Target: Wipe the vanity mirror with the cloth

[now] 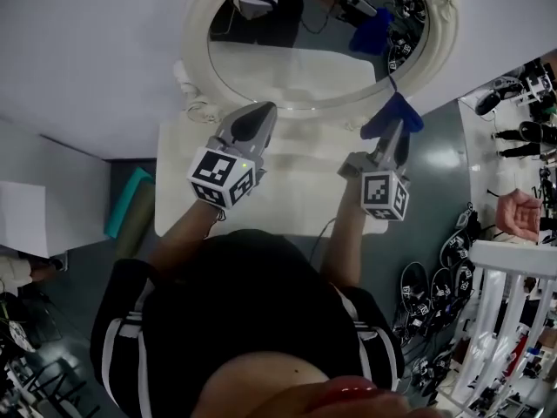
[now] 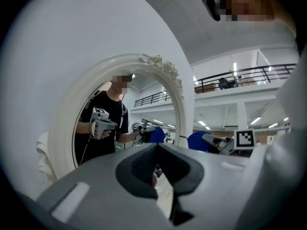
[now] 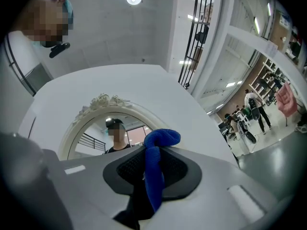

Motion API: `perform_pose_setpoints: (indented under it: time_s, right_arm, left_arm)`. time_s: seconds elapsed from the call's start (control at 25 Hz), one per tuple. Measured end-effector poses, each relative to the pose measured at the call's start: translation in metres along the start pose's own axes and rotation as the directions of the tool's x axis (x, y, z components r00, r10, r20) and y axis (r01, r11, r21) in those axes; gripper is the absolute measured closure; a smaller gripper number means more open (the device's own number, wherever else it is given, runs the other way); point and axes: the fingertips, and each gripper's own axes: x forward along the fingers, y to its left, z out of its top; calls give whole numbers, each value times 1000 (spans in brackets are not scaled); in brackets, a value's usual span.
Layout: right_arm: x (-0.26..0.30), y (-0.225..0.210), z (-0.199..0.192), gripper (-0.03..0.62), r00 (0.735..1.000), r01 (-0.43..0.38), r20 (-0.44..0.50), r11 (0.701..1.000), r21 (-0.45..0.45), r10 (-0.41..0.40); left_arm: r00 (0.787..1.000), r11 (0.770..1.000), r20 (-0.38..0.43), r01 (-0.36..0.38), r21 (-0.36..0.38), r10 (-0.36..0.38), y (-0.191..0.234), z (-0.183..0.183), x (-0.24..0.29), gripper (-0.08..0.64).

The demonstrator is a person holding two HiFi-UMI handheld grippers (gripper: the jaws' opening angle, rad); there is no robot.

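Note:
The oval vanity mirror (image 1: pixel 296 68) stands in a white ornate frame (image 1: pixel 196 33) at the back of the white table (image 1: pixel 296 200). In the head view my right gripper (image 1: pixel 393 131) is shut on a blue cloth (image 1: pixel 393 113) just before the frame's lower right edge. The cloth (image 3: pixel 156 150) sticks up from the shut jaws of the right gripper (image 3: pixel 151 176), with the mirror (image 3: pixel 103 123) ahead. My left gripper (image 1: pixel 264 111) is shut and holds nothing, its tip at the frame's lower rim. From the left gripper (image 2: pixel 158 176) the mirror (image 2: pixel 110 128) reflects the person and both grippers.
A teal roll (image 1: pixel 129 200) lies on the floor left of the table. To the right are a bench with equipment (image 1: pixel 522 103), another person's hand (image 1: pixel 518 212), a white rack (image 1: pixel 500 320) and spare grippers with cables on the floor (image 1: pixel 435 294).

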Motion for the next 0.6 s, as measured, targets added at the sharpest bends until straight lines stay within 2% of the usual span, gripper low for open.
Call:
perform_pose_setpoints:
  time_s: [0.6]
  right_arm:
    - [70, -6, -3, 515, 1000, -20, 5, 999, -39, 20]
  left_arm:
    - [998, 998, 25, -64, 21, 64, 18, 22, 19, 549]
